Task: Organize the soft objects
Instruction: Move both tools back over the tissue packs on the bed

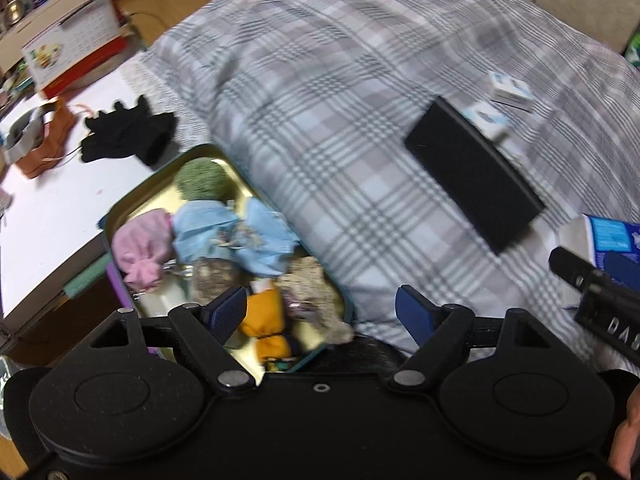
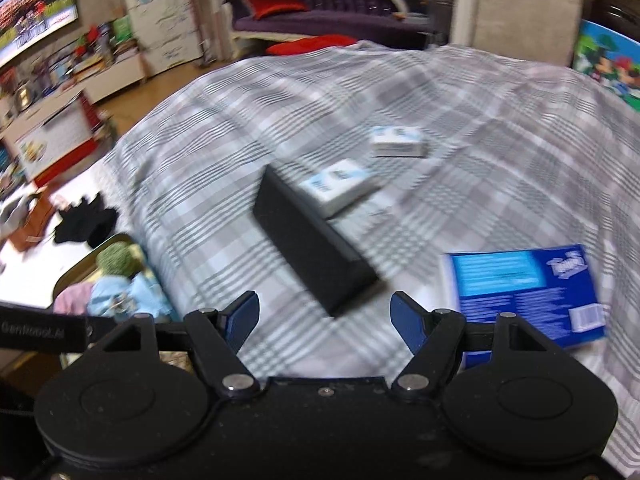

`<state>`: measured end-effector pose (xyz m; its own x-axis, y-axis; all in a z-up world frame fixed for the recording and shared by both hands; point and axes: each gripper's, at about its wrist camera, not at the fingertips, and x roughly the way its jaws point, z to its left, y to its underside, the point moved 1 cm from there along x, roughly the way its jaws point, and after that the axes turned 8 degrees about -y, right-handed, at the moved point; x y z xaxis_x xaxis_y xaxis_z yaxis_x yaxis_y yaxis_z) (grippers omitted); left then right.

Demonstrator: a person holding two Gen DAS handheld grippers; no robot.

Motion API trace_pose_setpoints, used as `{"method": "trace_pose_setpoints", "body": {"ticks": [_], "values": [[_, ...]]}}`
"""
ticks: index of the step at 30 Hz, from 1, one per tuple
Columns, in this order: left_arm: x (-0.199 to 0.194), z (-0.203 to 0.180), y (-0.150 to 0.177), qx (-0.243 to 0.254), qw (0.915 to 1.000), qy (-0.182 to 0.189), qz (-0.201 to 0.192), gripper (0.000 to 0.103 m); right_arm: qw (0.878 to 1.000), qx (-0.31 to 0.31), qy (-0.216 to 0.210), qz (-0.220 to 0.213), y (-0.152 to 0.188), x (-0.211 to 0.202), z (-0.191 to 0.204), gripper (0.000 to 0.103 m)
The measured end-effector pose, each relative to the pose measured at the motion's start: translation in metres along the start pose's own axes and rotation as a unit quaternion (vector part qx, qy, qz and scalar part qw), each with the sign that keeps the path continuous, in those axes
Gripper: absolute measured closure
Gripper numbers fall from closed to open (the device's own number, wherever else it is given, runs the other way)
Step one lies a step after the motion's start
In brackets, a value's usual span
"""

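Observation:
A teal-rimmed tin tray (image 1: 132, 196) at the bed's left edge holds several soft things: a green knitted ball (image 1: 202, 178), a pink pouch (image 1: 142, 246), light blue cloth (image 1: 236, 236), a yellow pouch (image 1: 266, 314) and a beige plush piece (image 1: 308, 284). My left gripper (image 1: 320, 312) is open and empty, just above the tray's near end. My right gripper (image 2: 324, 320) is open and empty over the plaid bedspread (image 2: 480, 140). The tray (image 2: 72, 274) shows at the left of the right wrist view. Black gloves (image 1: 124, 132) lie on the white surface beyond the tray.
On the plaid bedspread (image 1: 340, 80) lie a long black box (image 1: 472, 172), two small white-and-blue boxes (image 1: 510, 90) and a blue box (image 2: 524, 292). A brown bag (image 1: 44, 140) sits on the white table (image 1: 48, 216). The right gripper's body (image 1: 600, 292) shows at right.

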<state>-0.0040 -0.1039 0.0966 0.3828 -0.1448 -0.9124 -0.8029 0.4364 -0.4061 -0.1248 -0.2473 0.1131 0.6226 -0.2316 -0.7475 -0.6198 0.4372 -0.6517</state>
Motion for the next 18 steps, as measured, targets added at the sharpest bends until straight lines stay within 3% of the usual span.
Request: {"method": "trace_pose_setpoints", "body": {"ticks": [12,18], "values": [[-0.023,-0.071,-0.026,0.054,0.9978,0.030,-0.026,0.025,0.990,0.052,0.110,-0.074,-0.033,-0.045,-0.089,0.032],[-0.027,-0.097,-0.045,0.065,0.9965,0.040,-0.035,0.025,0.981,0.078,0.135,-0.114,-0.061,-0.059,-0.116,0.031]]}}
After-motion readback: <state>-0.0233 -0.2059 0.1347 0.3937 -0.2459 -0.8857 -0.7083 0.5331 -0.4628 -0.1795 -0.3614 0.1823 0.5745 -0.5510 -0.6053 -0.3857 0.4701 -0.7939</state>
